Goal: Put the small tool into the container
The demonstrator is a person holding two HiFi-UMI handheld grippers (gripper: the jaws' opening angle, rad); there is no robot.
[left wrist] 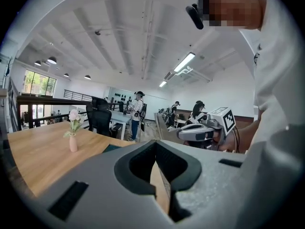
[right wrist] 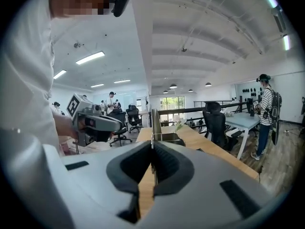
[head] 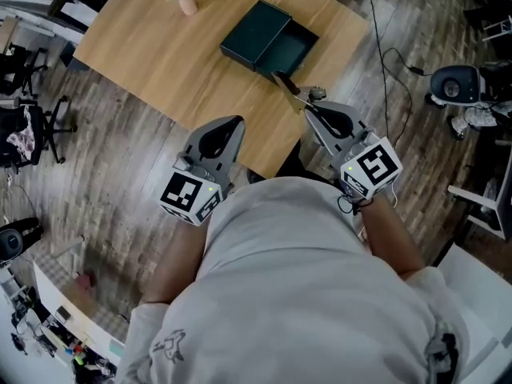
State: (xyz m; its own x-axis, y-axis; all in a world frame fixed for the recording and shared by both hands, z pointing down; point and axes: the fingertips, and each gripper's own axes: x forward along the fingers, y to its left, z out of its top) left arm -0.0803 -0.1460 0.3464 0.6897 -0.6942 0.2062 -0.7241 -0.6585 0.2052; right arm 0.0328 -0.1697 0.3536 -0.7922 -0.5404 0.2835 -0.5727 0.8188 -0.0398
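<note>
A dark green box [head: 306,34] lies open on the wooden table [head: 160,46], its lid [head: 254,27] folded out to the left. My right gripper [head: 308,108] hovers over the table's near corner, shut on a small thin tool [head: 286,84] that points toward the box. In the right gripper view the tool [right wrist: 153,120] rises as a narrow metal strip from the closed jaws, with the box [right wrist: 167,138] just beyond. My left gripper [head: 235,122] hangs beside the table's near edge, shut and holding nothing. The left gripper view shows the right gripper [left wrist: 204,131] off to the right.
A small pink vase with flowers [head: 186,2] stands at the table's far side. Office chairs [head: 28,126] are on the floor to the left, and cables [head: 390,62] and a round device [head: 453,85] to the right. People stand at desks [left wrist: 137,109] in the background.
</note>
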